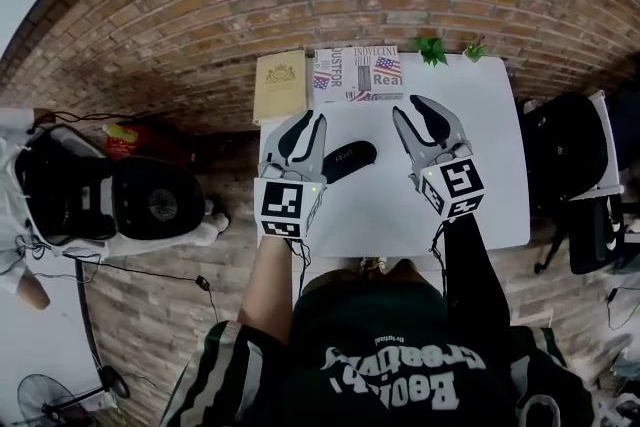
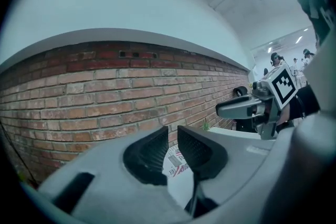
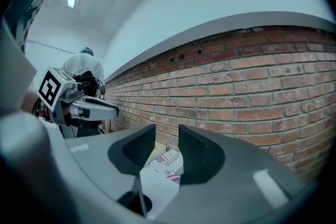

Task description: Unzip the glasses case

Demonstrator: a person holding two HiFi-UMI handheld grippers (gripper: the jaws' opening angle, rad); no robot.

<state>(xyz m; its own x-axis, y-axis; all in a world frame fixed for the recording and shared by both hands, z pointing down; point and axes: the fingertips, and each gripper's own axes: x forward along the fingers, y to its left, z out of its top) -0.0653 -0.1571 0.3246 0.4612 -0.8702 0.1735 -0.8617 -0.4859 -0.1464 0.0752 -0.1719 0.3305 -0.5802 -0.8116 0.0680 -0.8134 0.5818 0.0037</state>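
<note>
The glasses case (image 1: 348, 161) lies on the table (image 1: 480, 175) between the two tools, just right of the left tool (image 1: 306, 119) and farther from the right tool (image 1: 410, 105), its long axis slanting toward the latter; both tools stand part open and hold nothing.

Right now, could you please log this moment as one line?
left claw: open, empty | right claw: open, empty | glasses case: on table, ungripped

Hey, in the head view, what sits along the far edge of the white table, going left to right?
tan book with a gold crest → box printed with American flags → small green leafy plant → second small green plant
</note>
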